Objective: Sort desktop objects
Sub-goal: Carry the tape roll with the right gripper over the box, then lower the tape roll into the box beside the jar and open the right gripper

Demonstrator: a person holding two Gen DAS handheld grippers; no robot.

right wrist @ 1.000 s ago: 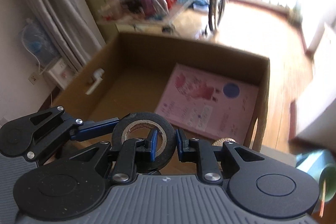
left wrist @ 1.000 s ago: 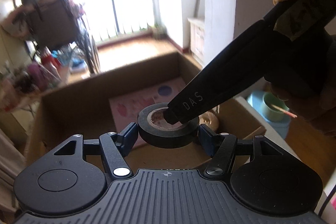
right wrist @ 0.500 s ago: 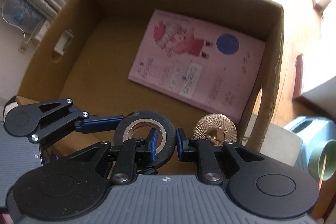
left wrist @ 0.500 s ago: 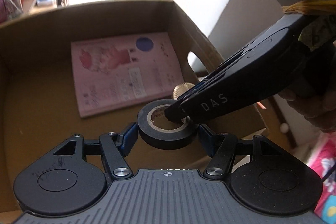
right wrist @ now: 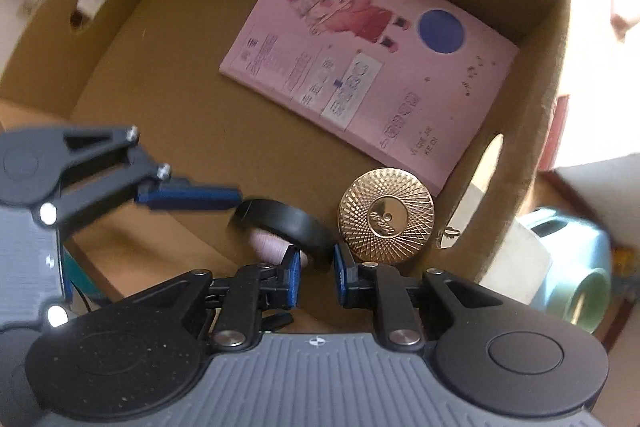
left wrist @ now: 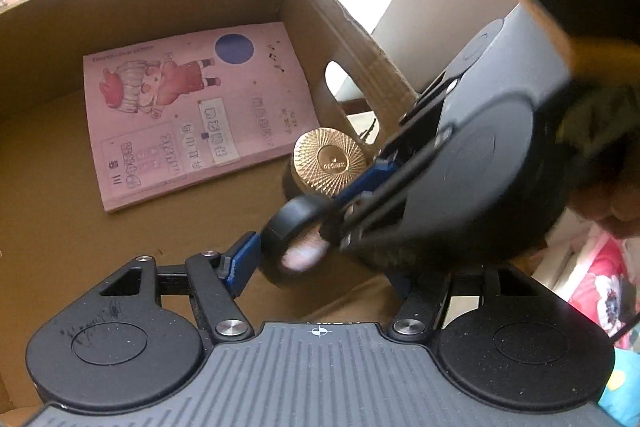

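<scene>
Tape roll (right wrist: 286, 223): black, tilted, hanging over the near right part of the box, just beside the gold lid.
Right gripper (right wrist: 316, 261): pointing down into the box, clamped tight on the wall of the tape roll, one finger inside the ring, one outside.
Left gripper (left wrist: 320, 259): jaws just eased slightly wider; left finger (left wrist: 240, 261) close beside the roll, contact unclear; right finger hidden.
Box (right wrist: 556, 67): brown cardboard, handle holes in two side walls.
Booklet (right wrist: 372, 55): pink, flat on the box floor, toward the far right.
Gold lid (right wrist: 386, 221): round, patterned, at the booklet's near corner.
</scene>
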